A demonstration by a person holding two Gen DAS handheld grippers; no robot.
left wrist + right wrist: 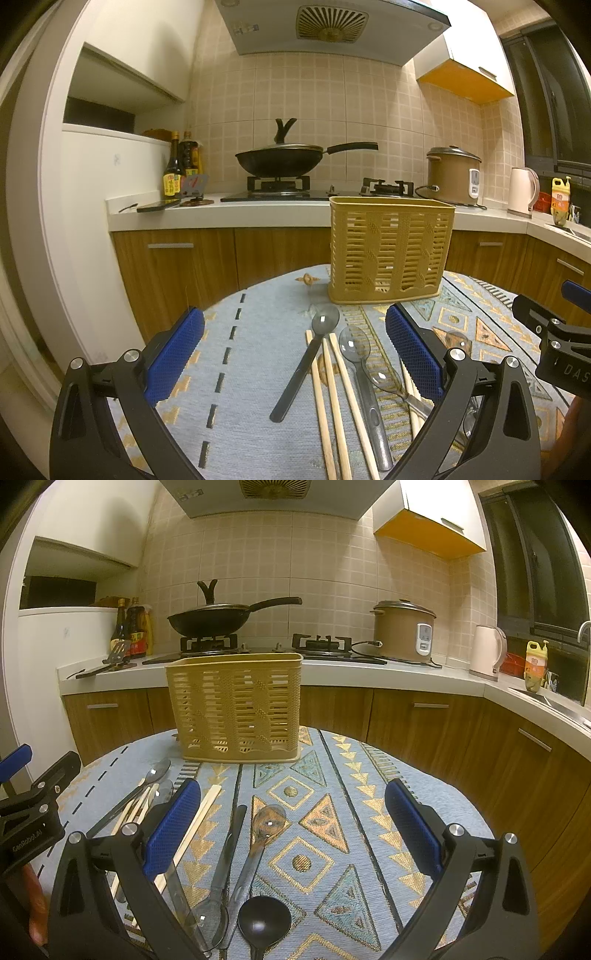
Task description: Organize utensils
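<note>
A tan slatted utensil basket (389,251) stands upright at the far side of the patterned tablecloth; it also shows in the right wrist view (234,705). My left gripper (293,356) is open and empty above a dark spoon (304,363), wooden chopsticks (334,402) and a clear grey spoon (360,376). My right gripper (291,830) is open and empty above a clear spoon (255,845), a dark-handled spoon (225,867) and a black ladle (263,919). A chopstick (195,823) lies by its left finger.
The table is small and round, with a blue and gold cloth (332,812). Behind it runs a kitchen counter (229,212) with a wok (280,158), a rice cooker (404,629), a kettle (487,651) and sauce bottles (181,166). The other gripper shows at the right edge (554,339).
</note>
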